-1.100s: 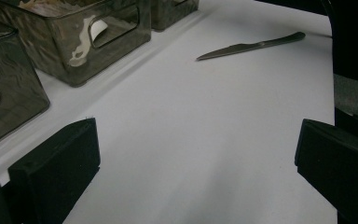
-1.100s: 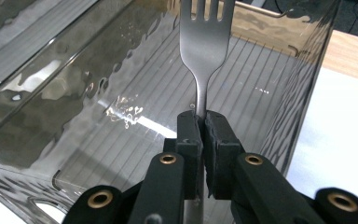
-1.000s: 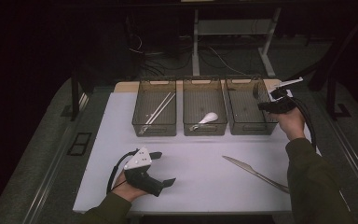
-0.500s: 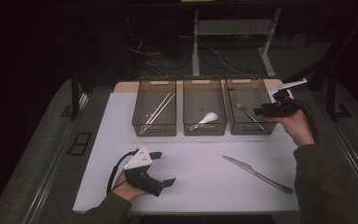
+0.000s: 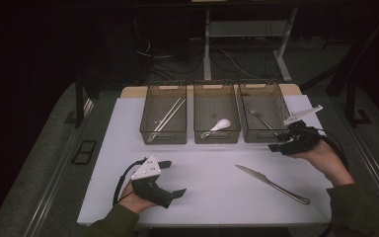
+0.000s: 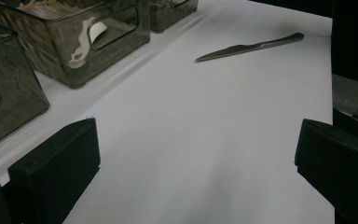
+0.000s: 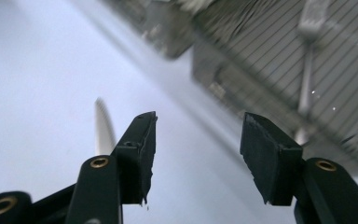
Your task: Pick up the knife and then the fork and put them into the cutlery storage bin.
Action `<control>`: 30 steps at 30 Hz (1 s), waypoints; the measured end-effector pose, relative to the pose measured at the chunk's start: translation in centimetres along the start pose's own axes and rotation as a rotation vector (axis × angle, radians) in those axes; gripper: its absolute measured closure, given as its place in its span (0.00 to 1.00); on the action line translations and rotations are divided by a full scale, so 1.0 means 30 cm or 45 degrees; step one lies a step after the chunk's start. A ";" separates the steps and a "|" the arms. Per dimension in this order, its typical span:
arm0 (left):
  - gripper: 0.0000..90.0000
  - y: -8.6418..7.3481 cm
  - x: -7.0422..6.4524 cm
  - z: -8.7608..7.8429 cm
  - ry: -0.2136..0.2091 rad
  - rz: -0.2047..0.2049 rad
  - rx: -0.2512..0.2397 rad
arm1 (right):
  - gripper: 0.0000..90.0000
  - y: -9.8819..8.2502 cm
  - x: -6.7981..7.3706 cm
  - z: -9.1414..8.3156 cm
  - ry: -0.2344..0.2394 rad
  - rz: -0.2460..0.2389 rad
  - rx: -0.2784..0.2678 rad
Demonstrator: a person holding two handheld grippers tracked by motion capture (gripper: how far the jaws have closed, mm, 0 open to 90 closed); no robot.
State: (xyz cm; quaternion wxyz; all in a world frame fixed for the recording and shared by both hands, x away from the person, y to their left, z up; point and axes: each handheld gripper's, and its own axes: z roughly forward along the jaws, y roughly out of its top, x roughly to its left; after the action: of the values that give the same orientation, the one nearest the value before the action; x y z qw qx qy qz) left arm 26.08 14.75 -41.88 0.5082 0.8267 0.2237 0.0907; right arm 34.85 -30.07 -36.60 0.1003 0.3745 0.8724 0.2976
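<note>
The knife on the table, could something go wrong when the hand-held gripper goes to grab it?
Maybe. The knife lies flat on the white table, so the open jaws of the right hand-held gripper might slide over it rather than pinch it. Its handle end sits near the table's front edge, so a nudge could push it off. The right bin with the fork stands right beside that gripper and could get bumped.
</note>
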 end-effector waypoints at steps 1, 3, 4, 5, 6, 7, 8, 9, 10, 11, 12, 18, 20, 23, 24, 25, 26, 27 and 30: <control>0.00 0.000 0.000 0.000 0.001 0.000 0.000 | 0.52 -0.009 0.012 0.004 0.003 -0.022 0.015; 0.00 -0.001 0.000 0.000 0.002 0.001 0.000 | 0.53 -0.026 0.037 0.011 0.015 -0.038 0.060; 0.00 0.000 0.000 0.000 0.002 0.001 0.002 | 0.53 -0.034 0.051 0.014 0.018 -0.046 0.084; 0.00 0.000 0.000 0.000 0.002 0.001 0.000 | 0.53 -0.043 0.061 0.017 0.020 -0.064 0.101; 0.00 0.000 0.000 0.000 0.002 0.001 0.000 | 0.54 -0.051 0.071 0.020 0.023 -0.073 0.120; 0.00 -0.001 0.000 0.000 0.002 0.000 0.001 | 0.54 -0.059 0.081 0.024 0.027 -0.081 0.138; 0.00 -0.001 -0.001 0.002 0.002 -0.002 0.001 | 0.55 -0.067 0.088 0.028 0.032 -0.094 0.149; 0.00 -0.001 -0.001 0.002 0.002 -0.002 0.002 | 0.55 -0.074 0.095 0.030 0.034 -0.095 0.167; 0.00 -0.001 -0.001 0.002 0.001 -0.002 0.003 | 0.56 -0.080 0.103 0.033 0.038 -0.105 0.183; 0.00 -0.001 -0.001 0.002 0.002 -0.003 0.002 | 0.57 -0.085 0.109 0.036 0.044 -0.117 0.197; 0.00 -0.001 0.000 0.002 0.003 0.000 0.002 | 0.57 -0.090 0.117 0.038 0.048 -0.118 0.213; 0.00 -0.003 0.001 0.001 0.004 0.001 0.011 | 0.64 -0.119 0.162 0.049 0.060 -0.154 0.297; 0.00 -0.002 0.000 0.002 0.002 0.001 0.010 | 0.66 -0.127 0.177 0.052 0.057 -0.169 0.335; 0.00 -0.002 -0.001 0.003 0.000 0.003 0.014 | 0.68 -0.136 0.193 0.063 0.064 -0.195 0.385; 0.00 -0.002 -0.001 0.003 0.001 0.004 0.015 | 0.68 -0.139 0.195 0.068 0.063 -0.206 0.402; 0.00 -0.002 -0.001 0.003 0.001 0.005 0.016 | 0.69 -0.142 0.196 0.074 0.059 -0.221 0.419; 0.00 -0.002 0.000 0.003 0.001 0.008 0.015 | 0.70 -0.146 0.199 0.080 0.070 -0.228 0.439; 0.00 -0.002 0.000 0.003 0.001 0.008 0.015 | 0.71 -0.149 0.201 0.087 0.068 -0.229 0.457; 0.00 -0.003 0.001 0.004 0.000 0.007 0.017 | 0.74 -0.155 0.200 0.099 0.058 -0.249 0.496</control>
State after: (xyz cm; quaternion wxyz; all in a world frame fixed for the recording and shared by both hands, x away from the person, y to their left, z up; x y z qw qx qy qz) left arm 26.13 14.69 -42.03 0.5025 0.8307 0.2220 0.0907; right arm 29.08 -26.98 -41.45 0.0347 0.2936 0.9477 0.1205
